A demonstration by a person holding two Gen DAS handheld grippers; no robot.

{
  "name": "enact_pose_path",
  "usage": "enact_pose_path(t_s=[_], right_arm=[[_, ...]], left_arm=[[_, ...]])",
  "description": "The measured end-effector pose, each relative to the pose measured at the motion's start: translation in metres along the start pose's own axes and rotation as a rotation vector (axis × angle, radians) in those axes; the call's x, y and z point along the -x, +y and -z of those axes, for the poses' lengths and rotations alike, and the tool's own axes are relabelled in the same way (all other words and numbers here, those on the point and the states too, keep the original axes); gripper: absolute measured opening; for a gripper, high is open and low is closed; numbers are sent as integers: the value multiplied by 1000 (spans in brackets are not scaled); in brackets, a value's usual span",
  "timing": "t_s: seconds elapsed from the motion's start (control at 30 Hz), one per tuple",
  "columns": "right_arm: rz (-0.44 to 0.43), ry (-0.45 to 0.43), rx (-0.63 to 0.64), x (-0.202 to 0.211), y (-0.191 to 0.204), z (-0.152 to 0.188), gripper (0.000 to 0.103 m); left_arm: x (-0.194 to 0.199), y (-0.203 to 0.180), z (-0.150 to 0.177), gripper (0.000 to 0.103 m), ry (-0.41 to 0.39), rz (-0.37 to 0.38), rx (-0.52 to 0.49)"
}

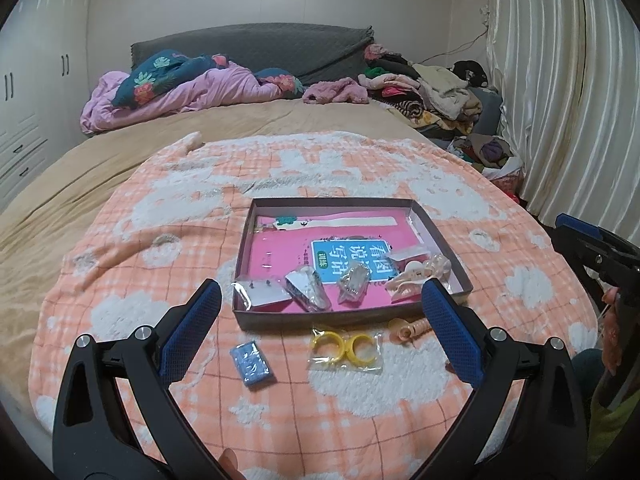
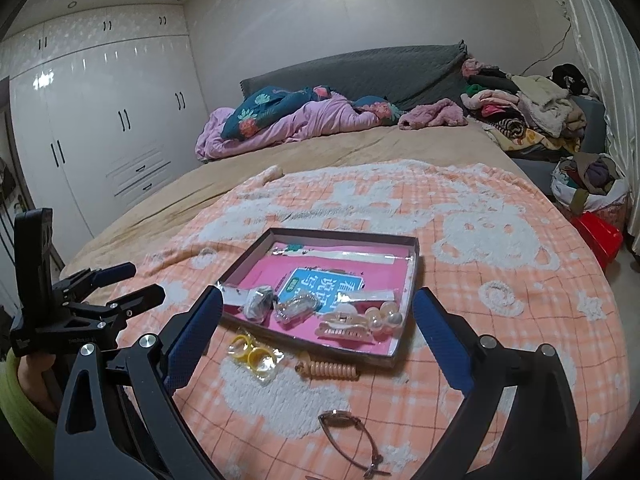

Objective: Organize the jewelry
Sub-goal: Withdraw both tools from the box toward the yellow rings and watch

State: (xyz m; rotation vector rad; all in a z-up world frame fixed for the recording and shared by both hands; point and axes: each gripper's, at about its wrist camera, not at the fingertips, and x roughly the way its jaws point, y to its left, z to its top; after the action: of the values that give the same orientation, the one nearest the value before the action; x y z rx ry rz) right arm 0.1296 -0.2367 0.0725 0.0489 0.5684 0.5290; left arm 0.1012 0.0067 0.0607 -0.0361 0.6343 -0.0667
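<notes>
We hold both tools above the orange checked blanket, and neither is carrying anything: the left gripper has its jaws spread wide with nothing between them, and the right gripper is likewise released and empty.

The shallow box sits in the middle of the blanket and already holds several pieces: small clear bags along its near edge, a pale hair claw and a cluster of pearl beads in its near right corner. So we judge the sorting to be partway done.

Four things lie outside the box. The blue packet rests near the left fingers. The bagged yellow rings lie just in front of the box wall. The peach spiral hair tie lies beside them, close to the box edge. The thin wristwatch lies nearest us in the right view; what we call a watch may be a bracelet, as the fisheye edge smears it.

Next, we think the left gripper should drop onto the blue packet or the ring bag, closing across the narrow side. The bag's slick film may slip, so a pinch on the rings themselves seems safer.
</notes>
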Motion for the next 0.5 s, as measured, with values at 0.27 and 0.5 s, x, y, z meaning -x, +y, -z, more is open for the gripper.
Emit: enact_pose_path(t_s=[0.27,0.5], right_arm=[[5,48,19,-6,2,14,96],[17,81,15,-10,-2,26,96]], left_arm=[[-2,1,12,93,28,-3,-12],[-9,1,19,93,55,4,-7]])
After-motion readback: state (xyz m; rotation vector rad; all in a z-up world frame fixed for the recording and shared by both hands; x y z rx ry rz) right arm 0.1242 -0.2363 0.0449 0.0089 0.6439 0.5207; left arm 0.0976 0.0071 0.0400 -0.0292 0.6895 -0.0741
